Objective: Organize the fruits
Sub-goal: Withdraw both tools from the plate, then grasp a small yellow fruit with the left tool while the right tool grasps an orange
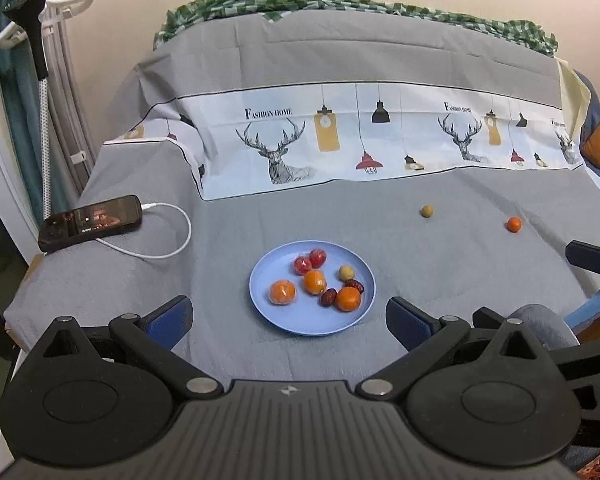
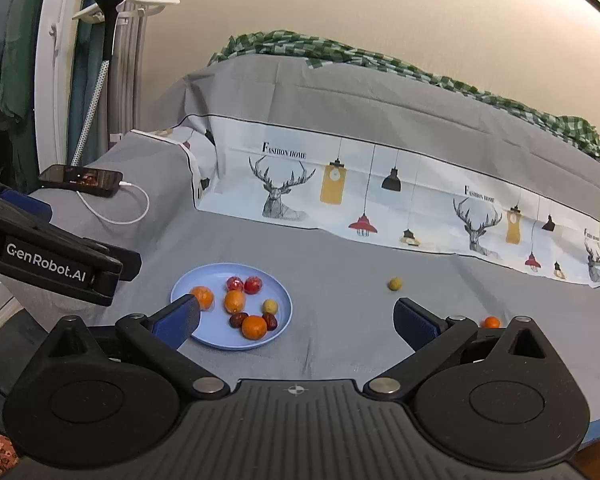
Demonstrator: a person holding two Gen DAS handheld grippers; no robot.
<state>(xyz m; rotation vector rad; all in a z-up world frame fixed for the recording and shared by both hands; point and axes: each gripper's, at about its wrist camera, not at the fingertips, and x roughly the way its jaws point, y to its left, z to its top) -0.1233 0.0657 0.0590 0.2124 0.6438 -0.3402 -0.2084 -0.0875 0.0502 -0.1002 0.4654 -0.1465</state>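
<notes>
Where the two viewpoints begin, nearest the lens: left gripper [image 1: 289,316], jaws spread wide, blue pads on either side of the plate's near rim, nothing between them; right gripper [image 2: 296,320], jaws likewise wide apart and empty, bare grey cloth between the pads. Just beyond, resting flat on the grey bedsheet [image 1: 440,272]: blue plate [image 1: 260,296], round and shallow, holding three oranges, namely a wrapped one at the left [image 1: 282,292], one in the middle [image 1: 315,282] and one at the near right [image 1: 348,298]. Beside these on the plate: two red fruits [image 1: 310,262] touching each other at the far side, one small yellowish-green fruit [image 1: 345,272], and dark red dates [image 1: 329,297] lying against the near-right orange. Farther back and to the right, off the plate and well apart from it: a loose yellowish-green fruit [image 1: 427,211] and a loose small orange [image 1: 513,224], both on the sheet and separate from each other. At the left, on a raised fold of sheet: black phone [image 1: 91,222] with lit screen, white cable [image 1: 172,236] plugged in and looping toward the plate. Behind everything: printed panel [image 1: 340,136] with deer heads, hanging lamps and the words FASHION HOME, then green checked cloth [image 1: 340,2] along the top edge against the wall.
</notes>
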